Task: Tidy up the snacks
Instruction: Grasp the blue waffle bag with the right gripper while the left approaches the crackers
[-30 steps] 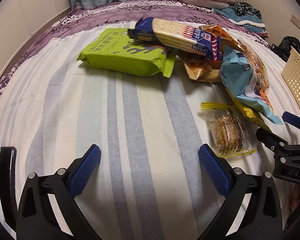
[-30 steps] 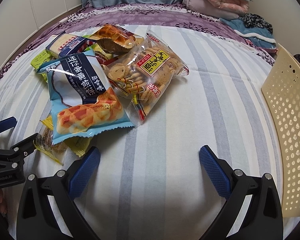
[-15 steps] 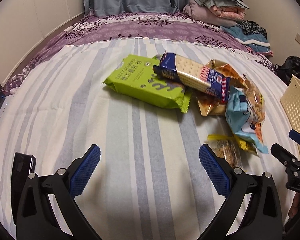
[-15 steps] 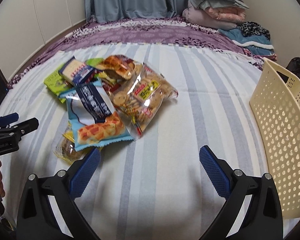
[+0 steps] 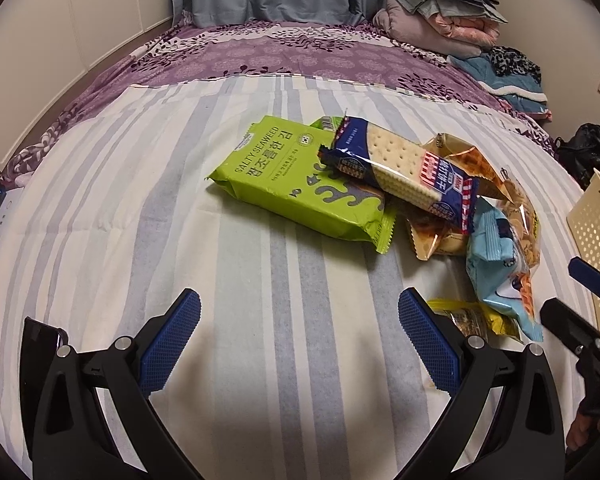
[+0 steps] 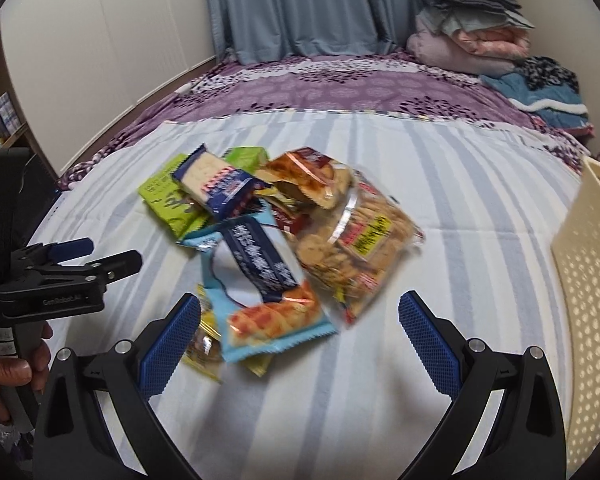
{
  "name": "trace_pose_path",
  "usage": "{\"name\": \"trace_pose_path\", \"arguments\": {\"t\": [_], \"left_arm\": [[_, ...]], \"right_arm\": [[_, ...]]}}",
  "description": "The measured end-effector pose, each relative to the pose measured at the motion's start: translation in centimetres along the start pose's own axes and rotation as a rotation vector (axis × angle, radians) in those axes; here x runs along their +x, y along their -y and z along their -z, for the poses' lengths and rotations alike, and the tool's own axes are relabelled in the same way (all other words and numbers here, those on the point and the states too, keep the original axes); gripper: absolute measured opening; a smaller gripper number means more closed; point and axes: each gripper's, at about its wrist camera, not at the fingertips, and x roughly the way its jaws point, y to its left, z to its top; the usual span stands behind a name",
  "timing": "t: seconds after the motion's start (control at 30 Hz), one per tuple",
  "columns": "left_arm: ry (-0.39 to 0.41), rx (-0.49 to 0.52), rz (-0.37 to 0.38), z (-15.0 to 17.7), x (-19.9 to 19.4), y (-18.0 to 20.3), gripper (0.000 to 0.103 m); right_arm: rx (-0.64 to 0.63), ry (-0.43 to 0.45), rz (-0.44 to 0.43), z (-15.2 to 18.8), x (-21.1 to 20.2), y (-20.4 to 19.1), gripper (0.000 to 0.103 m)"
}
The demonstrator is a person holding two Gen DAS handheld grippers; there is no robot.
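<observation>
Blue pads frame both views: my left gripper (image 5: 299,330) and right gripper (image 6: 299,330) are both spread wide and hold nothing, hovering over the striped sheet (image 5: 260,300). Nearest my right gripper lies the snack pile: a small yellow pack (image 6: 204,350) just beside its left pad, tucked under the pale-blue waffle bag (image 6: 260,292). Past that sits the clear cookie bag (image 6: 356,248), then the orange bag (image 6: 308,176), the cracker sleeve (image 6: 216,184) resting on the green seaweed pack (image 5: 300,184). A cream basket (image 6: 588,304) stands at the right edge, well apart from the pile. At the far end lie the purple blanket (image 6: 340,84) and folded bedding (image 6: 472,40).

My worry is the overlap: closing on the waffle bag could drag the yellow pack along or pinch only slippery film, and it slips free on the way to the basket. The cookies could crush under a hard squeeze.

Compared with a second ago, both cameras have drawn back and risen: the pile sits farther off, more of the room shows, and the snacks themselves look unmoved.
</observation>
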Motion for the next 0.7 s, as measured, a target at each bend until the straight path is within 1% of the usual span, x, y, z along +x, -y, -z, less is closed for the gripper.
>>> {"name": "trace_pose_path", "arguments": {"t": [0.13, 0.2, 0.37, 0.53, 0.6, 0.7], "left_arm": [[-0.005, -0.015, -0.007, -0.7, 0.4, -0.7, 0.1], [-0.006, -0.024, -0.008, -1.0, 0.6, -1.0, 0.1], [-0.002, -0.036, -0.007, -1.8, 0.9, -1.2, 0.1], [-0.002, -0.028, 0.002, -2.4, 1.1, -0.6, 0.1], [-0.001, -0.025, 0.007, -2.6, 1.1, -0.3, 0.1], [0.0, -0.014, 0.008, -2.9, 1.2, 0.4, 0.1]], "right_arm": [[-0.032, -0.025, -0.031, -0.7, 1.8, -1.0, 0.097], [-0.039, -0.039, -0.043, -0.8, 2.5, -1.3, 0.091], [-0.052, -0.041, -0.024, -1.2, 3.6, -1.6, 0.088], [-0.06, -0.03, -0.006, -1.5, 3.9, -1.5, 0.073], [-0.068, -0.024, -0.011, -1.4, 3.8, -1.5, 0.062], [-0.058, -0.024, -0.027, -1.3, 3.5, -1.3, 0.058]]}}
